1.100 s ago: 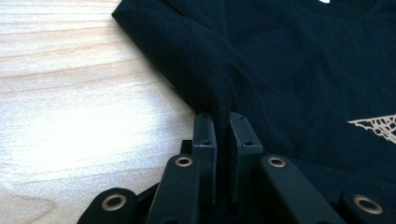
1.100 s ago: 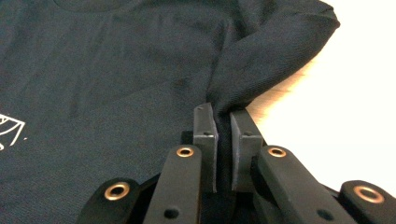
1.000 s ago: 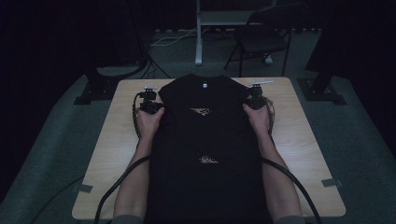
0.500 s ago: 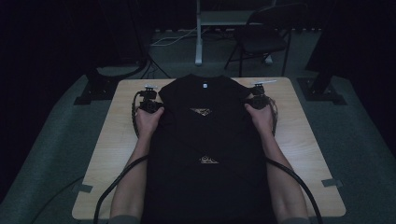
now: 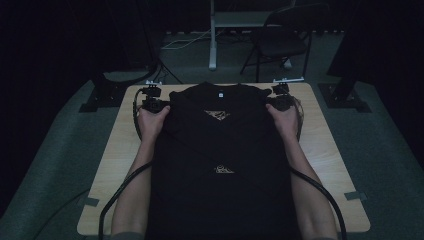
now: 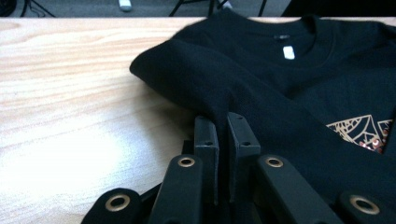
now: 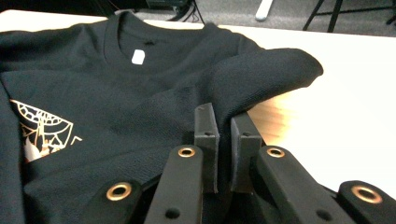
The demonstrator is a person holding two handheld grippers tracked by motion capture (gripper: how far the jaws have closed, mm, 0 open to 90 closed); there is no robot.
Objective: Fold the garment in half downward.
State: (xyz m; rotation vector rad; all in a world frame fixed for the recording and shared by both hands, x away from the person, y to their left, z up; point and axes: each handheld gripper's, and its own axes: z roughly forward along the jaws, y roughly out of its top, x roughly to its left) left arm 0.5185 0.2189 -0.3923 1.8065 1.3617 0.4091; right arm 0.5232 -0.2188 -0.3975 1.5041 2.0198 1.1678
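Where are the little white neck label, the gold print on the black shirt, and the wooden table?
White neck label (image 6: 289, 52), left gripper view, its middle.
Gold print (image 7: 44, 128), right gripper view, on the drawn lines.
Light wooden table (image 6: 70, 93), left gripper view, bare top.

Both forearms reach forward, roughly parallel, palms down. Left hand (image 5: 151, 121) grips left gripper (image 6: 223, 133); jaws nearly together, pinching black fabric fold. Right hand (image 5: 285, 119) grips right gripper (image 7: 224, 122); jaws likewise clamped on fabric edge. Cables trail back along each forearm.
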